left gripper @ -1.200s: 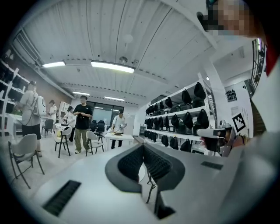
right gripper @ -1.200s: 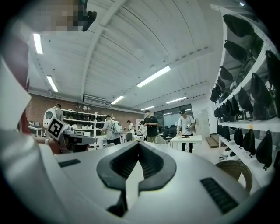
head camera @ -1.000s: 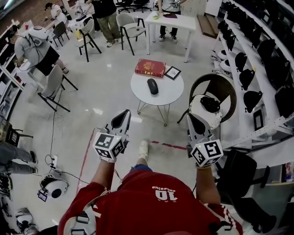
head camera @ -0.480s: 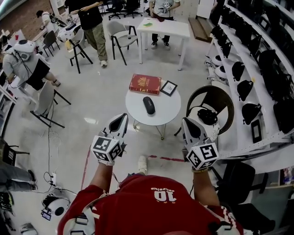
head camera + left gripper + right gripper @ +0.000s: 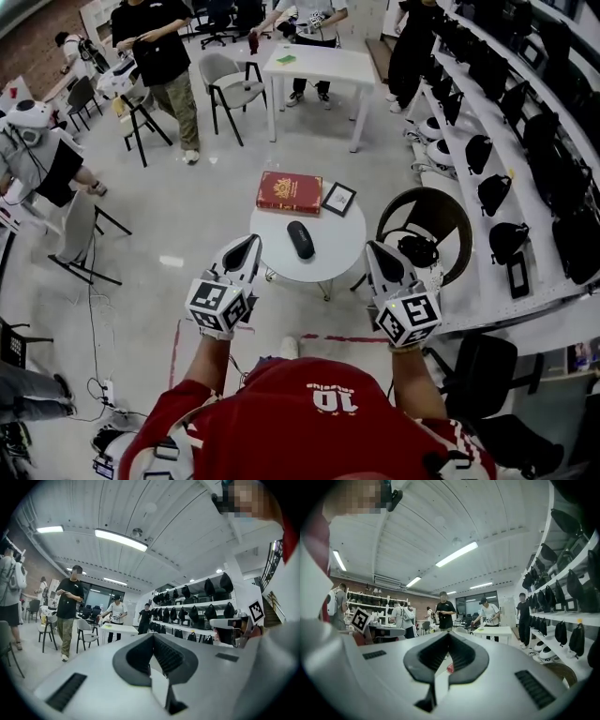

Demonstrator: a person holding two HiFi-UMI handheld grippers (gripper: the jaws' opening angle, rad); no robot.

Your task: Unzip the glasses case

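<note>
Red sleeves give way to bare forearms stretched forward, each hand holding its gripper level and pointed toward the round white table [image 5: 344, 228]. The left gripper [image 5: 247, 246] and right gripper [image 5: 378, 253] sit side by side, well apart, both with jaws closed on nothing. The black glasses case [image 5: 300, 239] lies mid-table, beyond both tips, near a red book [image 5: 289, 192]. Its zip is too small to make out. In both gripper views the gripper's own body hides the table and the case.
</note>
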